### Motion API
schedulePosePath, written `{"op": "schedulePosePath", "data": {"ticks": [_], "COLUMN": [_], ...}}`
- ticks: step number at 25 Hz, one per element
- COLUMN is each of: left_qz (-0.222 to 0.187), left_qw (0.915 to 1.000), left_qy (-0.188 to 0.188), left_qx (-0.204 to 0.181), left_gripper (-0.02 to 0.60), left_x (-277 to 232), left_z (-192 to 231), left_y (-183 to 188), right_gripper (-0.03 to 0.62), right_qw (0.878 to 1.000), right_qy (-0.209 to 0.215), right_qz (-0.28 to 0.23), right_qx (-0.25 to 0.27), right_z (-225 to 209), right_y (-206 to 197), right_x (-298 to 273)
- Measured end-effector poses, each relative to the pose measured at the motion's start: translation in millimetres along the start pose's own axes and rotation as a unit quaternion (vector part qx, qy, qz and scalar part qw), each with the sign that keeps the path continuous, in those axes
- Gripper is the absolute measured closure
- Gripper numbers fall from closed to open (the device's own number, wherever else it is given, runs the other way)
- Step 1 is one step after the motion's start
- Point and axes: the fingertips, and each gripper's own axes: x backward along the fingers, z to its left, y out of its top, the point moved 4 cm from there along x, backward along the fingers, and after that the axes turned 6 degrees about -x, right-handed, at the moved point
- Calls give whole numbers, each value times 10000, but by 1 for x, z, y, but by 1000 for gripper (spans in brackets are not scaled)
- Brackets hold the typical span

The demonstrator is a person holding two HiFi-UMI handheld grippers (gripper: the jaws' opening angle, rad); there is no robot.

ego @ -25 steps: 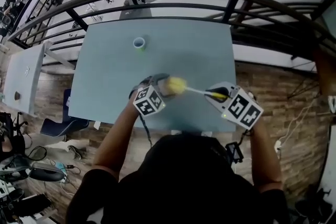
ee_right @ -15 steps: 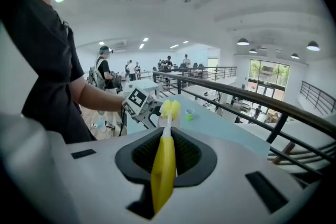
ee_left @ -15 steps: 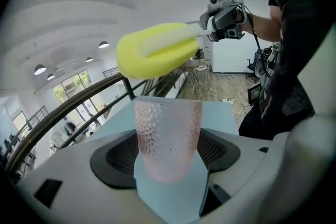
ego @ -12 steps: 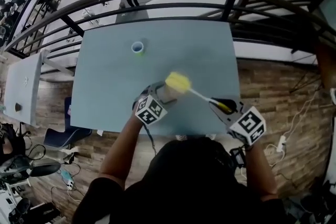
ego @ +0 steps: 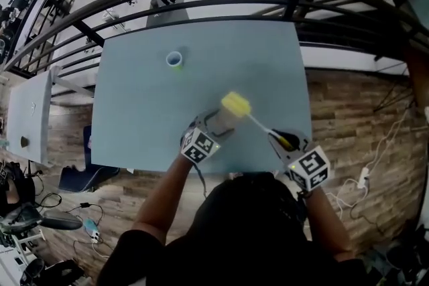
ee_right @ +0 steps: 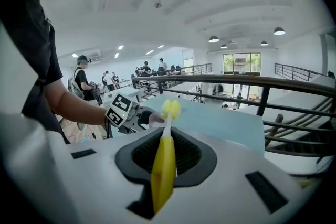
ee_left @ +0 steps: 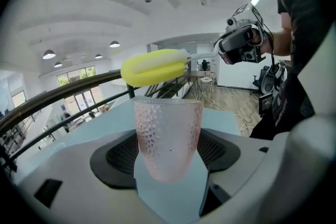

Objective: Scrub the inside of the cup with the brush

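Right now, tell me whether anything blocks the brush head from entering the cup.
Nothing visible does. The yellow brush head hangs in open air just above the rim of the cup, and no lid or other object shows on that rim.

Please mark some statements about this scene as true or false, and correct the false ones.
1. The left gripper grips the dimpled cup. True.
2. The sponge head is deep inside the dimpled cup. False: it is outside, above the rim.
3. The right gripper holds the brush by its yellow handle. True.
4. The small cup stands beside the left gripper. False: it stands apart, far across the table.
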Motion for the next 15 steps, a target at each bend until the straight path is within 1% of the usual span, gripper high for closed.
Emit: {"op": "schedulePosePath", "data": {"ticks": [3,5,8,12,15], "left_qz": [17,-44,-152,-143,-205], "left_qw": [9999,9997,9994,9992,9994], "left_qy": [-125,-178,-256,-356,-257], "left_qx": [-106,-138,-162,-84,114], "left_gripper": [229,229,229,229,229], "left_x": [-14,-26,-42,-66,-78], "left_z": [-17,-25,-29,-35,-35], "left_y": [-10,-14,-20,-38,-51], "right_gripper": [551,551,551,551,551], "right_qw": [9998,9997,9996,9995,9992], "right_qy": [45,-36,-207,-286,-299], "right_qz": [181,228,197,149,238], "right_qx": [-66,-123,-58,-75,-100], "right_z": [5,0,-7,-14,-17], "right_y": [-14,-21,-25,-33,-43], "right_x": [1,0,-6,-19,-26]}}
